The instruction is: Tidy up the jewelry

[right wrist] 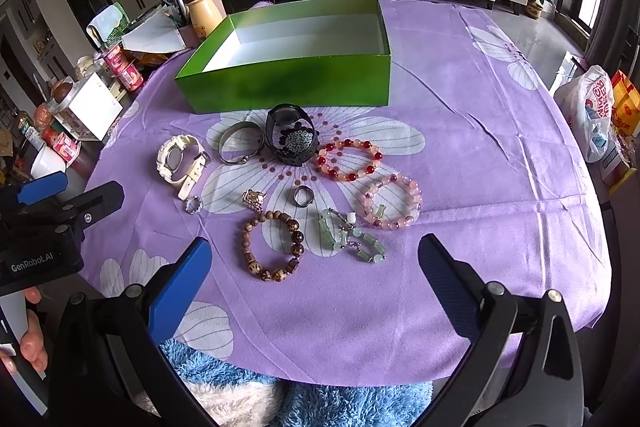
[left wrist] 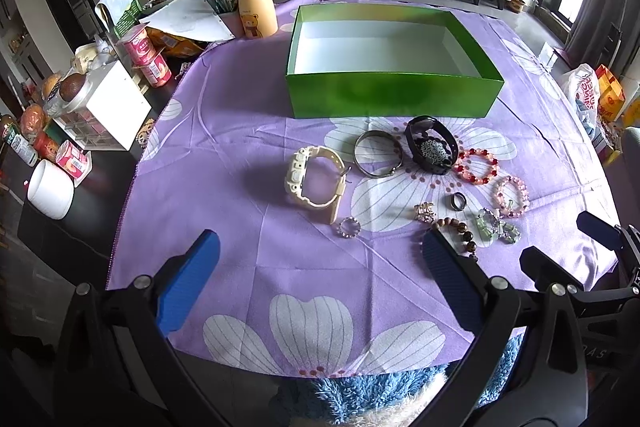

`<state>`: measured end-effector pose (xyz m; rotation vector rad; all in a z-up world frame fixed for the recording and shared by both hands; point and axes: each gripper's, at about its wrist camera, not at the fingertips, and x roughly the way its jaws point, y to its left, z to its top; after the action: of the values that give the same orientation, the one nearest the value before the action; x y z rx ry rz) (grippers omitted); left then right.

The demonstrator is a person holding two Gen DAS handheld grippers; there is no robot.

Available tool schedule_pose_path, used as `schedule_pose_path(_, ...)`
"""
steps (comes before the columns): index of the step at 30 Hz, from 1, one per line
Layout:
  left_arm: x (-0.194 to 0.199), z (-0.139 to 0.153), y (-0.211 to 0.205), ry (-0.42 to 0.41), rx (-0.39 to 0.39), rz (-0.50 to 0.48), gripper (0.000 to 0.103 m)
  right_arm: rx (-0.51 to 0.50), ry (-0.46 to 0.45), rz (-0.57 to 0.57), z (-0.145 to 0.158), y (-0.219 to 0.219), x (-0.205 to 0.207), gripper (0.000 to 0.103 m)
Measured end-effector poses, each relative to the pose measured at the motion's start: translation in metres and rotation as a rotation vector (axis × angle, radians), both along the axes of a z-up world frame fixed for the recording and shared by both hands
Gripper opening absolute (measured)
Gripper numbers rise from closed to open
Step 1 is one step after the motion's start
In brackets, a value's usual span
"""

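Both tools, left (left wrist: 320,247) and right (right wrist: 314,255), hover spread apart and empty above the worktop, the jewelry lying loose before the empty green box (left wrist: 392,95). I'd start with the cream watch (left wrist: 316,183), pinching its strap squarely so it can't swing.

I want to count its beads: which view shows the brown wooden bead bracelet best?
The right wrist view: the whole brown bead bracelet lies unobstructed on the purple cloth. In the left wrist view, a finger of the left hand-held gripper hides most of the loop.

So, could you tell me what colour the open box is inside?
White inside, green outside box; clearest in the left wrist view.
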<state>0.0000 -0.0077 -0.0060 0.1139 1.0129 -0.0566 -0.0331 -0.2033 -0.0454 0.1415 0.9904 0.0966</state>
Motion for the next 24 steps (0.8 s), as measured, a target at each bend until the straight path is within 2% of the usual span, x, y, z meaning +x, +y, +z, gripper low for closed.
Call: schedule_pose_path(24, 0.0036, -0.0064, -0.0036, 0.017, -0.018, -0.007, 0.101, 0.008, -0.007, -0.013, -0.0010, -0.0078, 0.0008, 0.102)
